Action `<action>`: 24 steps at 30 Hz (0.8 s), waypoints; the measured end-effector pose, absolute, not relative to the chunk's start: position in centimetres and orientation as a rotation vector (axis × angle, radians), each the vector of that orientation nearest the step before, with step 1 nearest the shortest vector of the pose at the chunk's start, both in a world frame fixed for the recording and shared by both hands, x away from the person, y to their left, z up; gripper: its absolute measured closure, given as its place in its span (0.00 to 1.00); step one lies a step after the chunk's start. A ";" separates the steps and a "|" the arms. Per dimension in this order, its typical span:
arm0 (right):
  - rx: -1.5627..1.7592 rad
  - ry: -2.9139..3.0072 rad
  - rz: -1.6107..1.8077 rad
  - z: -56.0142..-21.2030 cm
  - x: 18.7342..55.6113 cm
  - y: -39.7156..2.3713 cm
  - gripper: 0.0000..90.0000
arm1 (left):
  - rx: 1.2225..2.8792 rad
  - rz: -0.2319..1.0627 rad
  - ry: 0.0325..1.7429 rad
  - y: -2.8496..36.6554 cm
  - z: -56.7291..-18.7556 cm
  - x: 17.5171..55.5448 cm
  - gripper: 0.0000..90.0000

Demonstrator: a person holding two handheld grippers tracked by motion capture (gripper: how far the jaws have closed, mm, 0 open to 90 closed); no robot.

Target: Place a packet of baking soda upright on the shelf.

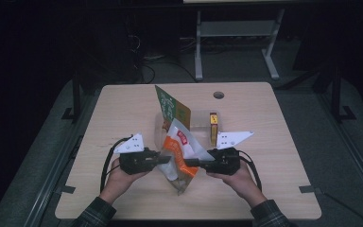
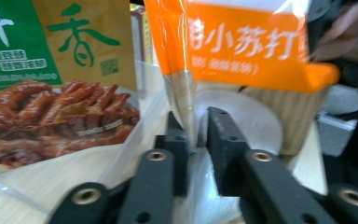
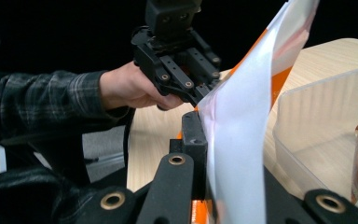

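1. A clear plastic tub [image 1: 199, 124] sits at the middle of the bench [image 1: 123, 109]; its thin wall shows at the right of the right gripper view [image 3: 307, 116].
2. A green-and-tan snack bag [image 1: 171, 108] printed with braised meat stands tilted in the tub, leaning toward the far left [image 2: 51, 84].
3. An orange-and-white cracker packet [image 1: 182, 153] is held up off the bench just in front of the tub, between the two hands.
4. The left gripper [image 1: 159, 158] has the packet's side seam [image 2: 189, 107] between its fingers [image 2: 226, 140], which stand slightly parted, a sliver of gap on the right of the seam.
5. The right gripper [image 1: 193, 163] pinches the packet's opposite edge [image 3: 242, 140], fingers [image 3: 195, 140] pressed tight on the film.
6. A small yellow-and-red box [image 1: 213, 127] lies just right of the tub.
7. The bench is pale wood with a round cable hole [image 1: 218, 95] near its far edge.
8. The room is dark; a white bench frame [image 1: 236, 42] stands on grey floor behind.
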State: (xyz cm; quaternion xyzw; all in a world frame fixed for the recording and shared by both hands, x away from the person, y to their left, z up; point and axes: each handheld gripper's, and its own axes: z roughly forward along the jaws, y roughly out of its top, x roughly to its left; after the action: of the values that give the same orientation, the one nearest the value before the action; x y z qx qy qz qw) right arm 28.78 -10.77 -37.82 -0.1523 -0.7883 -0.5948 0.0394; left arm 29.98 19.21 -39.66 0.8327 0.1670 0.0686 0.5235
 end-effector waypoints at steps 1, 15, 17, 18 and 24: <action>-0.446 -2.438 -1.816 -37.7 28.7 -10.8 1.00 | 1.998 0.172 0.403 19.1 -39.7 29.9 0.82; -0.408 -2.579 -1.735 -36.4 27.5 -12.5 1.00 | 2.030 0.230 0.499 20.3 -40.6 29.9 0.41; -0.426 -2.595 -1.729 -36.2 27.3 -13.1 1.00 | 2.035 0.211 0.512 20.6 -40.7 29.9 0.38; -0.432 -2.598 -1.722 -36.2 27.3 -13.4 1.00 | 2.042 0.205 0.518 20.8 -40.9 29.9 0.36; -0.461 -2.627 -1.719 -35.6 27.1 -15.0 1.00 | 2.100 0.194 0.549 21.9 -42.0 29.0 0.29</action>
State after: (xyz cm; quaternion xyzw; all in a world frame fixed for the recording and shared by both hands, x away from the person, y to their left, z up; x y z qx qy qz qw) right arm 27.09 -14.97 -35.64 -0.1453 -0.8278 -0.5416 -0.0158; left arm 28.99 21.89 -41.98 0.8542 0.2234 0.0788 0.4628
